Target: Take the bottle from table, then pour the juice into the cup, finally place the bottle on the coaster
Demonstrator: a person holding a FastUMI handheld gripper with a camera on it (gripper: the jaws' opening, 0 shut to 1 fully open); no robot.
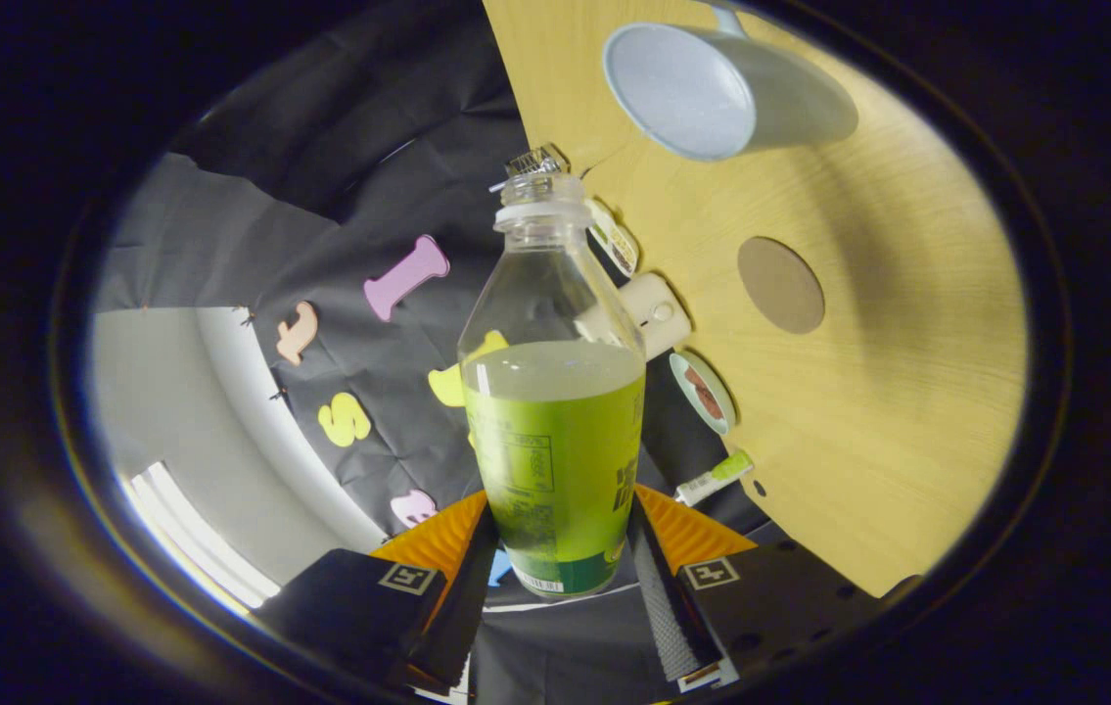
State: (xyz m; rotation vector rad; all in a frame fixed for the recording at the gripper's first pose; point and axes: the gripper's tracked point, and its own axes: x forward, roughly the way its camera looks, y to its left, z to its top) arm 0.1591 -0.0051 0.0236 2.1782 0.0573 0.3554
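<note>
Clamped between the tongs (555, 578), the uncapped bottle (555, 421) is held off the surface (907, 411), rolled sideways, neck aimed just short of the cup (712, 88), coaster (780, 284) nearer

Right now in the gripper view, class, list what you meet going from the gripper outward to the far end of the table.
gripper, shut on the bottle → coaster → cup.

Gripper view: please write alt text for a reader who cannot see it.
The hand-held gripper is shut on an uncapped bottle about half full of pale juice. Beyond it, the wooden table appears tilted, carrying a grey cup and a round brown coaster.
</note>
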